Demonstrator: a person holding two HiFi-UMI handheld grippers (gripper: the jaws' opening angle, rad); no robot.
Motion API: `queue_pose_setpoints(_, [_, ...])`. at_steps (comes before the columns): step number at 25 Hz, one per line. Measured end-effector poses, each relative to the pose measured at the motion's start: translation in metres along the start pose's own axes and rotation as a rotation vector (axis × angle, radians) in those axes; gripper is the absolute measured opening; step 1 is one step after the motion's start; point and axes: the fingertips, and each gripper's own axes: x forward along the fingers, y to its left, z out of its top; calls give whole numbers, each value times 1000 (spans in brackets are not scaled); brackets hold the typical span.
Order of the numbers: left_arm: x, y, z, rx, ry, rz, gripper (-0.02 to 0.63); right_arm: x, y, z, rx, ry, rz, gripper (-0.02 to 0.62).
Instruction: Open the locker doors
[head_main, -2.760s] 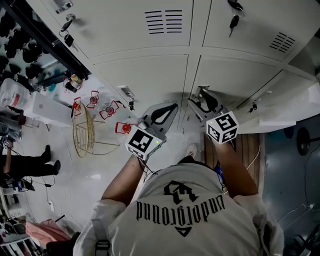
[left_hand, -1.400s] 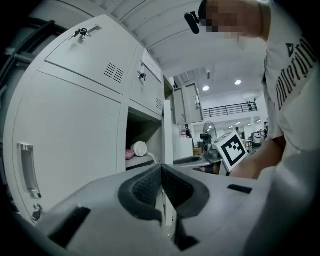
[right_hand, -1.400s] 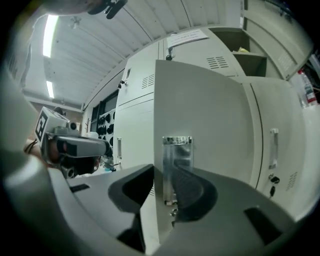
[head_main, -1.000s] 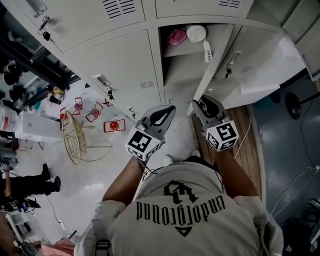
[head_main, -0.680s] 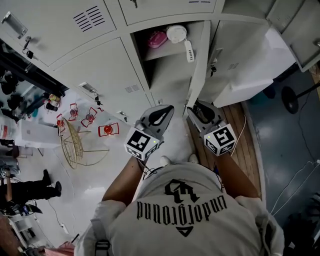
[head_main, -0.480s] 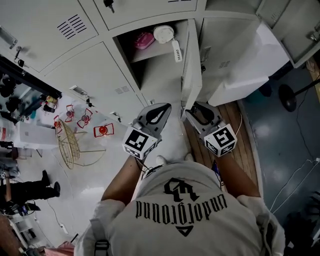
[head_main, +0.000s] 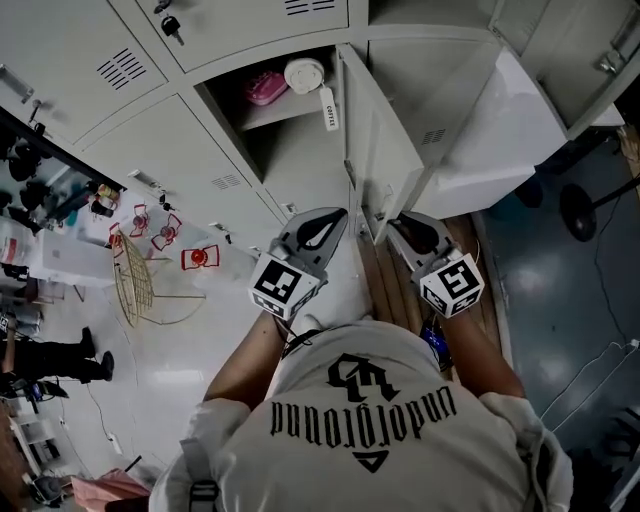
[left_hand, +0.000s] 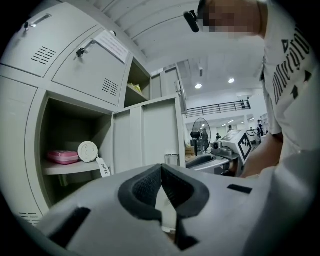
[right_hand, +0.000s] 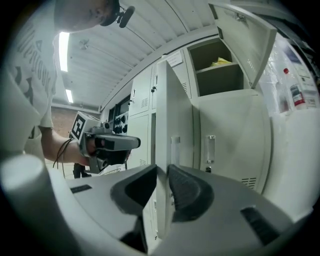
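White lockers (head_main: 190, 160) filling the background, locker door (head_main: 380, 150) standing open, right gripper (right_hand: 162, 172) closing its jaws on the door's free edge, left gripper (left_hand: 161, 167) hovering alongside, jaws together, empty

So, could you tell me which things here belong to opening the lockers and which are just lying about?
For the job: open locker door, its edge between the closing jaws of the right gripper; closed locker door beside it; left gripper, shut and empty.
Lying about: pink box and white round tagged item on the shelf; gold wire stand and red item on the floor.
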Motion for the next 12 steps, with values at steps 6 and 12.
queue_pose_setpoints(6, [14, -13, 0, -10, -12, 51, 8, -19, -35, -4, -5, -11, -14, 78])
queue_pose_setpoints(12, [23, -24, 1, -24, -11, 90, 8, -31, -71, -5, -2, -22, -44, 77])
